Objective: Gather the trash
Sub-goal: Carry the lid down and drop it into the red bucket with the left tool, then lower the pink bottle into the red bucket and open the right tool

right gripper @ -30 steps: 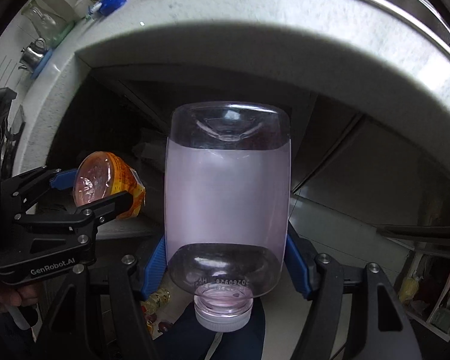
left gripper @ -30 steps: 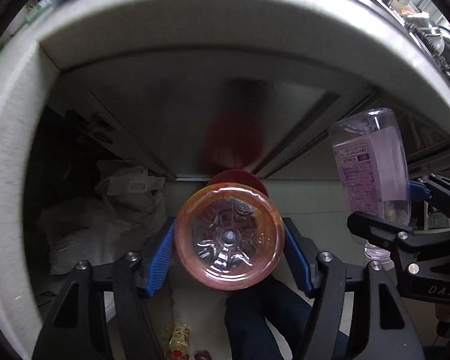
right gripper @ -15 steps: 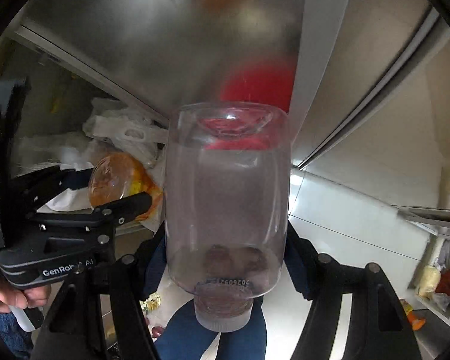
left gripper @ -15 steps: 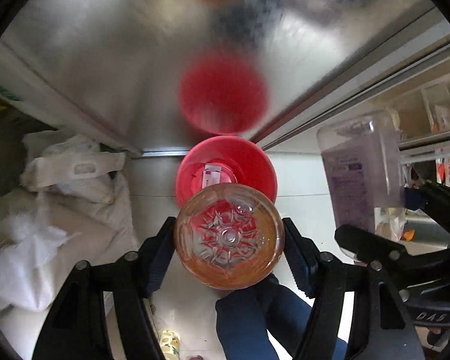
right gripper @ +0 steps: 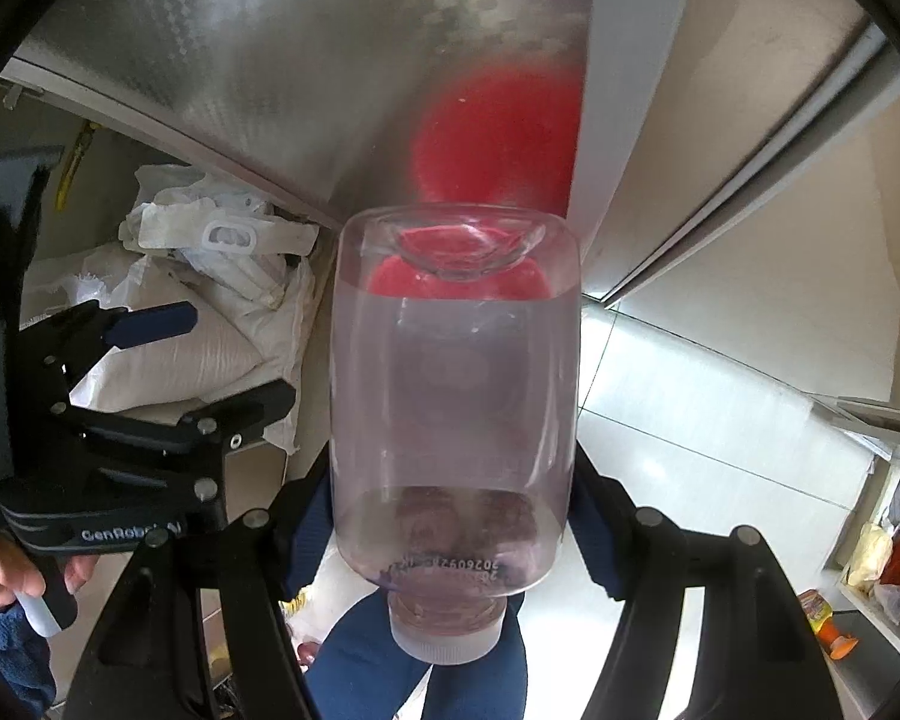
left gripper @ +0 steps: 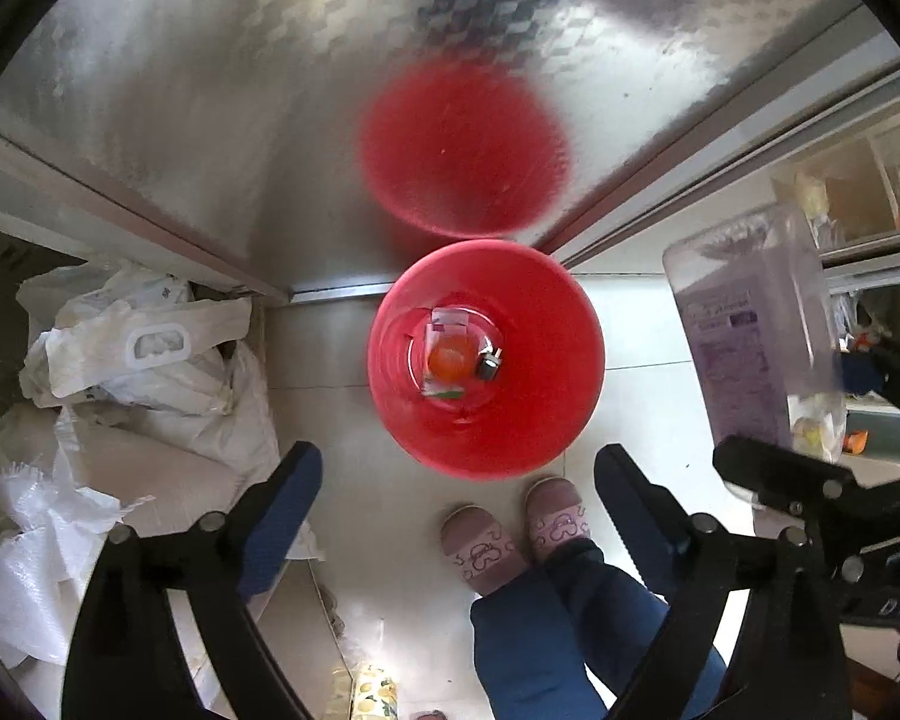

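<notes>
Steel panel behind red bin (left gripper: 486,360); left gripper (left gripper: 459,501) apart, right gripper (right gripper: 453,516) clamps half-hiding bottle (right gripper: 453,396).

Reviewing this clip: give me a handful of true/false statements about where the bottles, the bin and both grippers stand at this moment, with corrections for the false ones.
1. The left gripper has its jaws open with nothing between them. True.
2. The orange bottle lies on the floor beside the red bin. False: it sits inside the bin, at the bottom.
3. The right gripper is shut on the clear bottle. True.
4. The clear bottle is held cap-end away from the camera. False: its white cap points toward the camera and its base points away.
5. The red bin stands on the floor against a metal cabinet. True.
</notes>
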Motion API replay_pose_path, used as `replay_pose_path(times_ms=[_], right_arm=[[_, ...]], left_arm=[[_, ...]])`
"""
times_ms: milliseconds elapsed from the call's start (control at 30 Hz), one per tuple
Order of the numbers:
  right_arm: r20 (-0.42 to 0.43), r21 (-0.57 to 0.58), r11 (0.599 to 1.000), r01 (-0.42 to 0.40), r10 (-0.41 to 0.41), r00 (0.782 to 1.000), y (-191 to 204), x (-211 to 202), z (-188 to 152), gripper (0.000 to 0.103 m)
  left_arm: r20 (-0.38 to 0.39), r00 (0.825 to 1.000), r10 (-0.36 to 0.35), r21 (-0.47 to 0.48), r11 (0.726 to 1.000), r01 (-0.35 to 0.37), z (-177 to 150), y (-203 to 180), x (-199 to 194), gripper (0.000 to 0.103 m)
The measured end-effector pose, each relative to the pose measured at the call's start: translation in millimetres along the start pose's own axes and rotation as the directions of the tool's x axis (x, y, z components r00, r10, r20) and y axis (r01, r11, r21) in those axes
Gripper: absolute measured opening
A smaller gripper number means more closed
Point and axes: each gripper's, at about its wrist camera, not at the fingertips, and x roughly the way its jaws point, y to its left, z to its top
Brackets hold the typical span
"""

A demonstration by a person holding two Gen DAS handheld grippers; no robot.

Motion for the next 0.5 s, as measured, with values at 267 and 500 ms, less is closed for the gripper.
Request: replay_pose_path(times_ms=[267, 500], right_arm=[[-0.018, -0.013, 1.000, -0.014, 0.014, 1.000, -3.7, 8.6, 6.1, 0.067], [-0.055, -0.026, 1.000, -0.004, 0.002, 0.998, -2.2, 21.8, 9.9, 0.067]], left_arm=[[0.009, 0.999, 0.032, -0.024, 0.999, -0.032, -5.2, 25.2, 5.0, 0.102], [0.002, 1.000, 0.027, -0.067, 0.997, -0.027, -11.2, 45.4, 7.4, 0.102]])
